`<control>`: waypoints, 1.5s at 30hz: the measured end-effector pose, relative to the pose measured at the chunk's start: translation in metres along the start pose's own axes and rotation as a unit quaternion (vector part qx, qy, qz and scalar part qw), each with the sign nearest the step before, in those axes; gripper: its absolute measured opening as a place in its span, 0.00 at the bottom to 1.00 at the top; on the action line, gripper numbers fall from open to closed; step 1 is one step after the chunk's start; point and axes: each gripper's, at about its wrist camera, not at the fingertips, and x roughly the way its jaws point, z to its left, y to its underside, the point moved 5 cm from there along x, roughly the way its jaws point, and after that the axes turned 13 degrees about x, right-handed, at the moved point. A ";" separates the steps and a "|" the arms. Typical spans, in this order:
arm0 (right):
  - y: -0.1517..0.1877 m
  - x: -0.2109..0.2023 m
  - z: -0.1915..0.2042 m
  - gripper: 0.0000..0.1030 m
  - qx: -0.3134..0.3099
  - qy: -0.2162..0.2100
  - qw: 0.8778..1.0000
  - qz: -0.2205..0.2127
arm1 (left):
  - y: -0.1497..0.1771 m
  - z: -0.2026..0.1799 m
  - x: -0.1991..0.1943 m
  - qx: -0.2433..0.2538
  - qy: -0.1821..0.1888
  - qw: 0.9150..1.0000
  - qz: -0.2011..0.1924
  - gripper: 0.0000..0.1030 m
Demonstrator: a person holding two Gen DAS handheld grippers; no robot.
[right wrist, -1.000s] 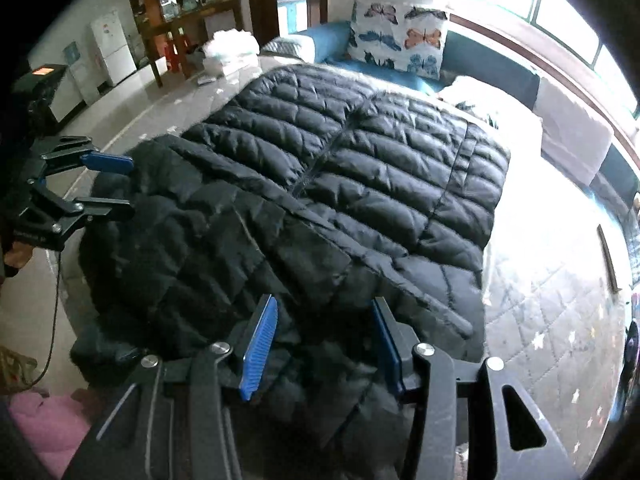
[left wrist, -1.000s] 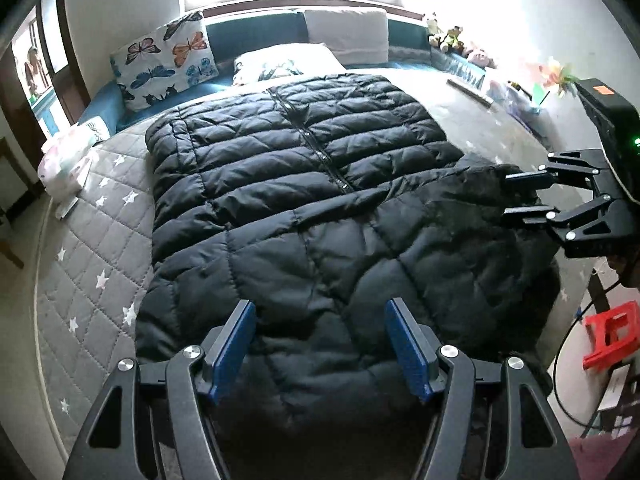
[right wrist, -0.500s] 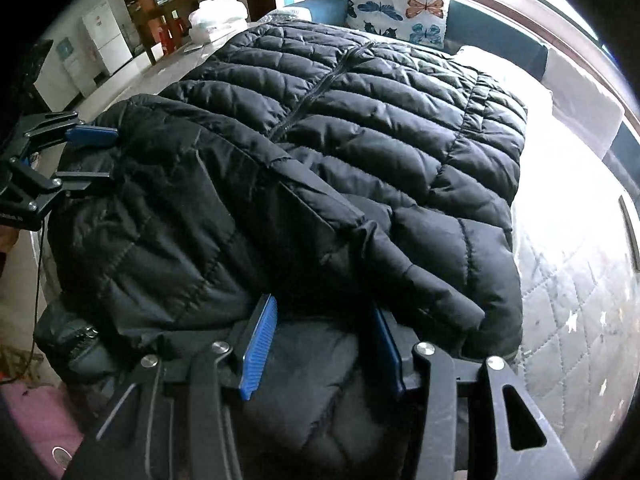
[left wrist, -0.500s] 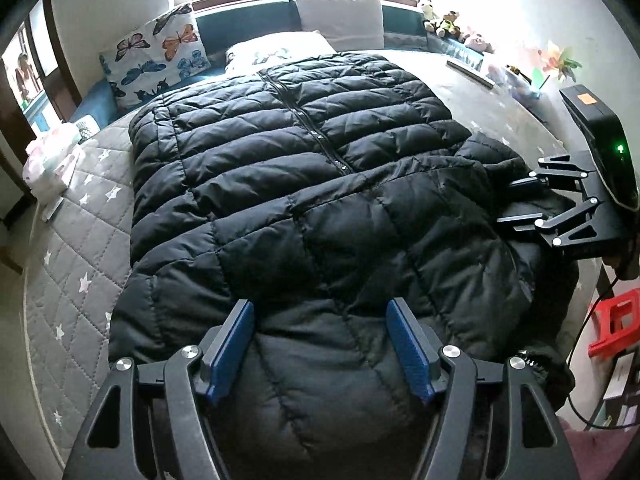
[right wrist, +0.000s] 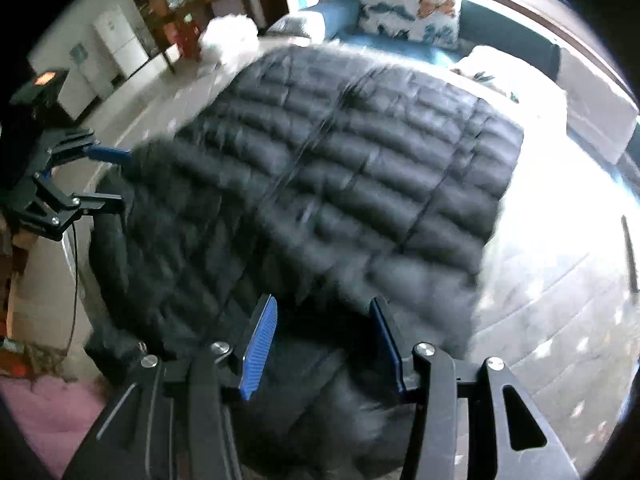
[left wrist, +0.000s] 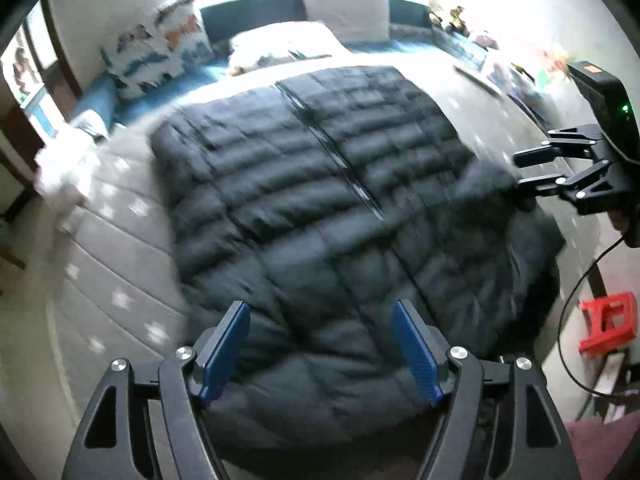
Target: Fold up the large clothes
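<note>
A black quilted down jacket (left wrist: 328, 216) lies zip-up on the bed, its near part folded over its body. At the bottom of the left wrist view my left gripper (left wrist: 320, 346) hovers over the near fold. Its jaws are opening, and the blue pads (left wrist: 224, 350) stand apart from the fabric. The right gripper (left wrist: 520, 170) is at the jacket's right edge. In the right wrist view the jacket (right wrist: 360, 168) is blurred. My right gripper (right wrist: 324, 336) is over its near corner, jaws opening, pads not pressing. The left gripper (right wrist: 122, 179) is at the far left edge.
The bed has a grey star-print cover (left wrist: 120, 264). A butterfly pillow (left wrist: 160, 52) and white pillows (left wrist: 344, 8) line the head. A white bundle (right wrist: 230, 36) lies beside the jacket. A red stool (left wrist: 608, 320) and a cable (left wrist: 576, 296) are on the floor at right.
Both grippers dipped close to the jacket half a second ago, then lifted and drew back. Their jaws stand wider now. The folded part stays lying on the jacket.
</note>
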 end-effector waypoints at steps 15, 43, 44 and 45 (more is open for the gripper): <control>-0.139 0.069 -0.139 0.62 0.180 0.015 0.983 0.018 | -0.076 0.216 0.059 -0.158 -0.026 0.987 0.013 0.76; -0.175 0.116 -0.187 0.22 0.279 -0.152 0.947 -0.050 | -0.097 0.268 0.180 -0.285 0.074 0.954 -0.059 0.19; -0.175 0.107 -0.185 0.21 0.276 -0.156 0.947 -0.055 | -0.100 0.264 0.171 -0.283 0.069 0.954 -0.067 0.17; -0.176 0.096 -0.179 0.20 0.270 -0.159 0.947 -0.062 | -0.103 0.260 0.160 -0.281 0.067 0.954 -0.076 0.15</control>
